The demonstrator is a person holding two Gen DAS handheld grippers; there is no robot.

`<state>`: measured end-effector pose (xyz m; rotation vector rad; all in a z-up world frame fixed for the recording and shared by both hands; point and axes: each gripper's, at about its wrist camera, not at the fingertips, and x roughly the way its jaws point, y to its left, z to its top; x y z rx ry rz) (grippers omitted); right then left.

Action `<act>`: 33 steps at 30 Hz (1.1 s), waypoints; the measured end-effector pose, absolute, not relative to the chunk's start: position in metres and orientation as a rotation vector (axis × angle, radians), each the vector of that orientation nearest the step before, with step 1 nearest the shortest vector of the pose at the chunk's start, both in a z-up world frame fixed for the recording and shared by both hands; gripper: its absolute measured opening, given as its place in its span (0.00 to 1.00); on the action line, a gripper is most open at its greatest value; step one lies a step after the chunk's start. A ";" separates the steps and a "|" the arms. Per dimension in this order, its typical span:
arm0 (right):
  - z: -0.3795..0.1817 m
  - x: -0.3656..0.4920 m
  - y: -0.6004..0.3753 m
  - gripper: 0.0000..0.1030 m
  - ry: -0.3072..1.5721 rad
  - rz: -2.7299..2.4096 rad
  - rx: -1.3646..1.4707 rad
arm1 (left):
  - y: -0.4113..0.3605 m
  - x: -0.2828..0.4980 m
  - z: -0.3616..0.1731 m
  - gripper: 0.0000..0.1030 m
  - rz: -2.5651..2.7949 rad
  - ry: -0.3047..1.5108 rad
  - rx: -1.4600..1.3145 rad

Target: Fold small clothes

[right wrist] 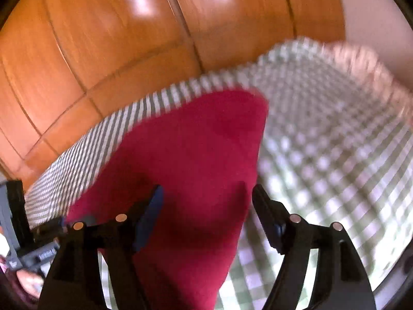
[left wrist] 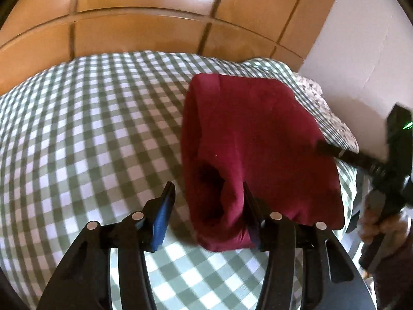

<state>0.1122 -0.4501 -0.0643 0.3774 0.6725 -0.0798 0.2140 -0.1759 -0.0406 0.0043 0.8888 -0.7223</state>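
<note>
Two grippers stand over one garment (left wrist: 258, 142), a dark red piece lying folded on the checked cover (left wrist: 90, 129) of the bed, toward its far right corner near the wall (left wrist: 361, 38), with wooden panels (left wrist: 155, 31) behind.

Left gripper (left wrist: 206, 201): jaws parted, no pad pressing cloth. The garment's near left edge lies between them, with one finger against or just behind a fold and the other over bare cover. That fold bulges into an open tunnel at the near end, so the layers are not flat there.

Right gripper (right wrist: 206, 201): jaws parted wide and released, with the garment's near right portion between the fingers. The right wrist view is smeared, so I cannot tell whether either pad brushes the cloth.

My judgement: a fold appears just laid down and let go. To do this step well:

1. Lift both tools clear without snagging; a finger caught in the tunnel would likely drag the top layer back open.
2. Flatten the bulging near edge before any further fold, pressing from the middle outward.
3. Check that the long edges line up. The far left corner looks rounded and thick, which suggests bunching underneath.
4. Take any new grasp at matching points on the two sides, through all layers.

Risk: soft bedding gives under pressure, so a hard press could shift the pile.
</note>
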 end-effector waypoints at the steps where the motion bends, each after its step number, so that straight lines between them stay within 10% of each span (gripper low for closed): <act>1: -0.054 0.114 -0.447 0.66 0.632 -0.092 0.354 | -0.174 0.218 -0.044 0.49 -0.720 0.895 -0.003; 14: -0.095 0.219 -0.432 0.67 0.870 -0.131 0.274 | -0.163 0.216 -0.073 0.49 -0.701 0.970 -0.098; 20: -0.082 0.204 -0.431 0.79 0.821 -0.165 0.271 | -0.160 0.212 -0.062 0.70 -0.616 0.934 -0.065; 33: -0.082 0.113 -0.390 0.90 0.771 -0.259 0.310 | -0.138 0.177 -0.024 0.73 -0.508 0.825 -0.016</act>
